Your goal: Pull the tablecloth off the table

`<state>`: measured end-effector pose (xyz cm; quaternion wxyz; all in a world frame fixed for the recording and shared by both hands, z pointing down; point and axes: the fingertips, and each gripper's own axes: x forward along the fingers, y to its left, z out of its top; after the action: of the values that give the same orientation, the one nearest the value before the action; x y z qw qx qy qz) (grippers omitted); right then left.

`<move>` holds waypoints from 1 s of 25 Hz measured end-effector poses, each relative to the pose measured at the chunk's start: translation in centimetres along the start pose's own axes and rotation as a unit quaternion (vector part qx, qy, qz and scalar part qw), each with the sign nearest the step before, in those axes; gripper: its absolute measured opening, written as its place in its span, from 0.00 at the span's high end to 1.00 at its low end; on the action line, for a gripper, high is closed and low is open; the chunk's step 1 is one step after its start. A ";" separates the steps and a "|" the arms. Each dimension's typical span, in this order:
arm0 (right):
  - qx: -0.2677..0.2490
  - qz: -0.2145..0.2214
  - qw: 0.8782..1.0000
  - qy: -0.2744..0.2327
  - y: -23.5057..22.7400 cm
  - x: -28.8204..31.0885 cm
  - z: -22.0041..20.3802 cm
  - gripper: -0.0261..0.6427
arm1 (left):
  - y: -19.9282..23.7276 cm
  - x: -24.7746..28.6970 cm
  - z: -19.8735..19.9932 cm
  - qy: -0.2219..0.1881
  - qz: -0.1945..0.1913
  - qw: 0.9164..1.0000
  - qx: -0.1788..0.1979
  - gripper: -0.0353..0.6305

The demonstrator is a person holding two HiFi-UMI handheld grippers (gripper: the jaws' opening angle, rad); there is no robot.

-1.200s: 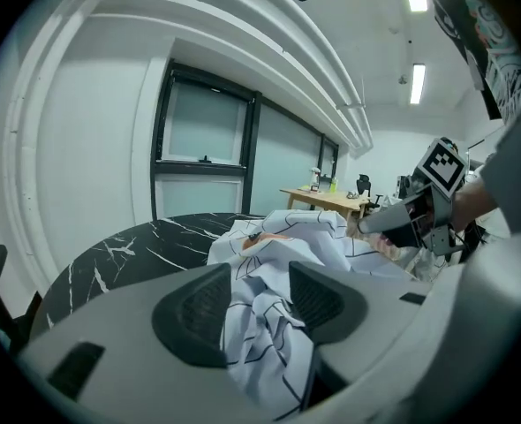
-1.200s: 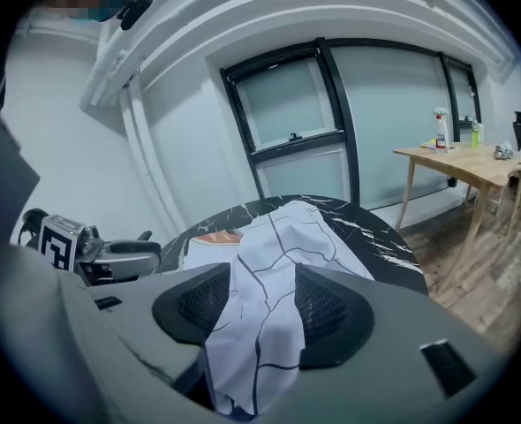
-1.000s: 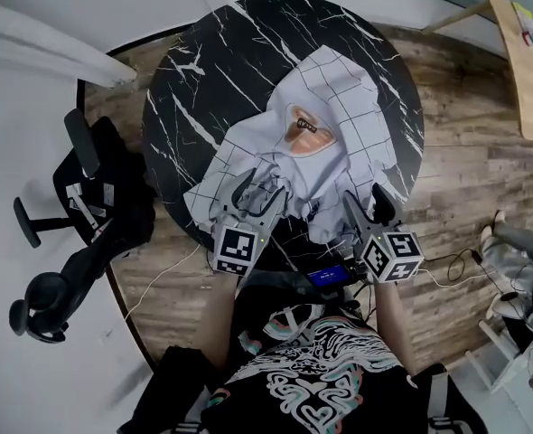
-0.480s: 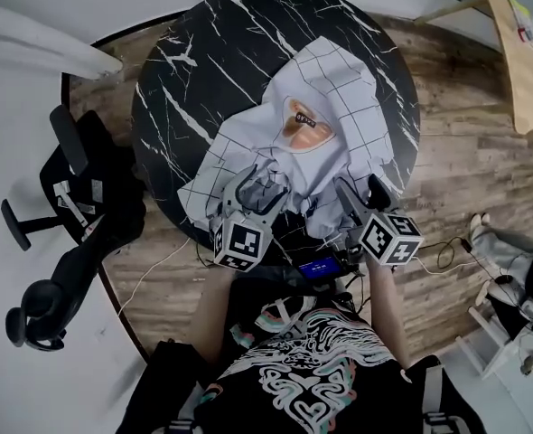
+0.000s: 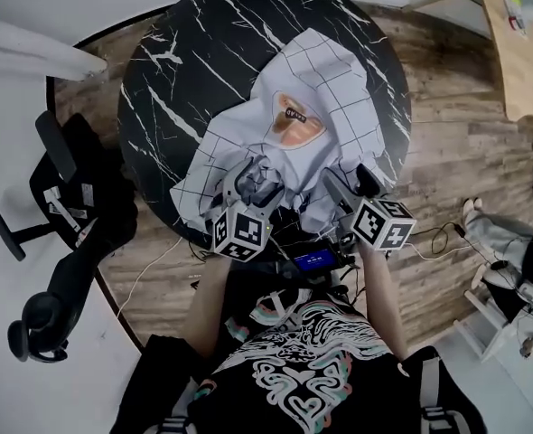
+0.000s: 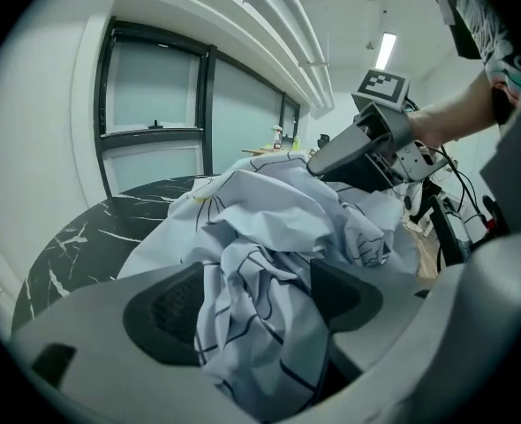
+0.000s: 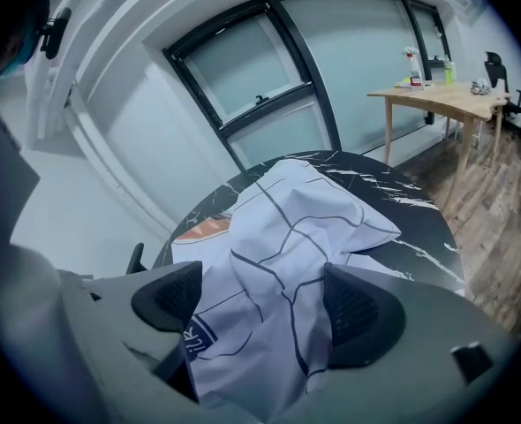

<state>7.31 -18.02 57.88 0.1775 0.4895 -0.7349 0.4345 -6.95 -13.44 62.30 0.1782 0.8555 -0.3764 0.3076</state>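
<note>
A white tablecloth [image 5: 325, 107] with a dark grid lies crumpled over the near half of the round black marble table [image 5: 185, 52]; an orange patch [image 5: 295, 125] shows in its middle. My left gripper [image 5: 253, 181] is at the cloth's near left edge. Its jaws have just been opening and stand wide, with a loose bunch of cloth [image 6: 269, 210] between the pads [image 6: 177, 312]. My right gripper [image 5: 350, 184] is at the near right edge. Its jaws have also just been opening and are wide apart, and a fold of cloth [image 7: 305, 210] lies between them.
A black office chair [image 5: 59, 233] stands left of the table. A wooden desk [image 5: 519, 52] is at the far right, with bottles on it. Cables [image 5: 438, 238] trail over the wood floor. A small device with a blue screen [image 5: 316, 260] sits at the person's waist.
Both grippers have sunk a little toward the table's near edge and rolled, and their jaws have spread wider. The cloth stays bunched between them.
</note>
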 end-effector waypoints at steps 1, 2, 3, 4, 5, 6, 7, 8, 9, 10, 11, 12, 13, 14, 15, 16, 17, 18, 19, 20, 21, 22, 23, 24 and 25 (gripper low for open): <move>0.000 0.001 1.000 0.004 0.2 0.3 -0.1 0.35 | -0.1 0.2 0.0 0.003 -0.001 1.000 0.004 0.38; 0.000 0.003 1.000 0.007 0.5 0.5 -0.2 0.35 | -0.2 0.4 -0.1 0.005 -0.002 1.000 0.008 0.38; 0.000 0.004 1.000 0.009 0.8 0.8 -0.3 0.34 | -0.3 0.6 -0.1 0.007 -0.003 1.000 0.012 0.38; -0.003 0.005 1.000 0.013 1.1 1.1 -0.5 0.33 | -0.4 0.8 -0.1 0.009 -0.005 1.000 0.014 0.38; -0.006 0.004 1.000 0.018 1.4 1.4 -0.8 0.33 | -0.5 0.9 -0.2 0.011 -0.006 1.000 0.016 0.38; -0.010 0.000 1.000 0.023 1.4 1.6 -1.1 0.32 | -0.6 1.0 -0.3 0.013 -0.008 1.000 0.016 0.38; -0.014 -0.008 0.999 0.029 1.3 1.9 -1.4 0.32 | -0.8 1.1 -0.4 0.015 -0.010 1.000 0.016 0.38; -0.017 -0.017 0.999 0.033 1.1 2.2 -1.7 0.32 | -0.8 1.2 -0.4 0.016 -0.012 1.000 0.015 0.38; -0.021 -0.025 0.999 0.037 1.0 2.5 -1.8 0.32 | -0.8 1.3 -0.5 0.018 -0.013 1.000 0.015 0.37; -0.026 -0.032 0.998 0.039 0.8 2.9 -1.9 0.32 | -0.6 1.5 -0.4 0.019 -0.014 1.000 0.013 0.36; -0.031 -0.036 0.998 0.041 0.7 3.2 -1.9 0.32 | -0.5 1.7 -0.4 0.021 -0.015 1.000 0.012 0.36; -0.037 -0.038 0.998 0.043 0.7 3.4 -2.0 0.32 | -0.5 1.8 -0.5 0.022 -0.018 1.000 0.009 0.36; -0.044 -0.038 0.997 0.044 0.6 3.4 -2.1 0.32 | -0.6 2.0 -0.6 0.023 -0.022 0.999 0.006 0.36; -0.049 -0.038 0.997 0.046 0.4 3.5 -2.2 0.32 | -0.7 2.2 -0.7 0.024 -0.026 0.999 0.004 0.36; -0.052 -0.038 0.997 0.048 0.3 3.5 -2.3 0.33 | -0.8 2.3 -0.8 0.025 -0.030 0.999 0.002 0.36; -0.054 -0.038 0.997 0.050 0.2 3.6 -2.4 0.33 | -0.8 2.5 -0.8 0.026 -0.032 0.999 0.001 0.36; -0.055 -0.038 0.996 0.052 0.2 3.8 -2.5 0.33 | -0.8 2.7 -0.9 0.028 -0.034 0.999 0.000 0.36; -0.055 -0.039 0.996 0.055 0.1 3.9 -2.6 0.34 | -0.8 2.8 -1.0 0.029 -0.036 0.999 -0.001 0.36; -0.055 -0.038 0.996 0.059 0.1 4.0 -2.7 0.34 | -0.8 2.9 -1.0 0.031 -0.038 0.999 -0.003 0.36; -0.055 -0.036 0.996 0.062 0.1 4.1 -2.8 0.35 | -0.9 3.0 -1.1 0.032 -0.041 0.999 -0.005 0.36; -0.053 -0.033 0.996 0.065 0.0 4.2 -2.9 0.37 | -0.9 3.1 -1.2 0.033 -0.044 0.998 -0.006 0.36; -0.051 -0.030 0.996 0.067 0.0 4.3 -2.9 0.39 | -0.9 3.2 -1.2 0.033 -0.046 0.998 -0.008 0.35; -0.050 -0.027 0.996 0.069 0.0 4.4 -3.0 0.41 | -0.8 3.4 -1.2 0.034 -0.048 0.998 -0.009 0.35; -0.050 -0.026 0.996 0.071 0.0 4.4 -3.1 0.42 | -0.9 3.4 -1.3 0.035 -0.050 0.998 -0.010 0.35; -0.050 -0.026 0.996 0.073 0.0 4.5 -3.2 0.44 | -0.9 3.5 -1.4 0.036 -0.051 0.998 -0.011 0.35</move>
<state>4.74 -17.91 62.75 0.2660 0.4664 -0.7278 0.4268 -4.99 -13.95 65.59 0.2166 0.8600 -0.3287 0.3246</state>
